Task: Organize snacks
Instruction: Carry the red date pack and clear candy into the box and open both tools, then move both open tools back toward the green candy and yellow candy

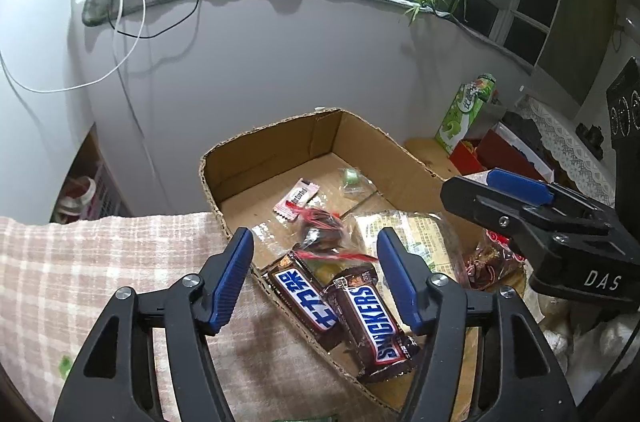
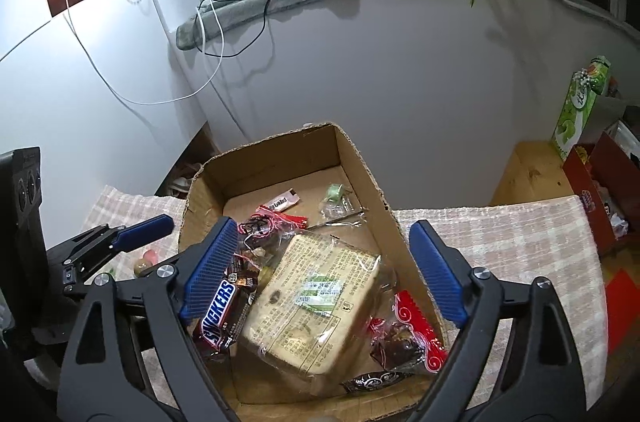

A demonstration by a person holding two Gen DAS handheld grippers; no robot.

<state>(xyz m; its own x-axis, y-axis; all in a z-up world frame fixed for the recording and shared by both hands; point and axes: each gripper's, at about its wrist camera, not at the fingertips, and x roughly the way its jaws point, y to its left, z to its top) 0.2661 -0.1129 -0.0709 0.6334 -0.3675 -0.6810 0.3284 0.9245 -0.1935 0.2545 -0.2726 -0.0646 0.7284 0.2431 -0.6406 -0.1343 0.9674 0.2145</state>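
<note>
I see an open cardboard box (image 2: 362,164) holding the snacks. A Snickers bar (image 1: 374,326) lies flat between my left fingers, and a second brown bar with Chinese lettering (image 1: 305,296) touches it on the side of the left finger. Just beyond their tips sits a clear red-trimmed packet of dark candies (image 1: 320,228). A clear-wrapped square cake (image 2: 310,298) lies tilted between my right fingers, with a red packet (image 2: 412,336) beside it toward the right finger. Further ahead lie a small pink-and-white sachet (image 1: 297,199) and a small green sweet (image 1: 351,177).

Left hand-held gripper (image 1: 316,278): black frame, blue ribbed pads (image 1: 232,282), silver screws.
</note>
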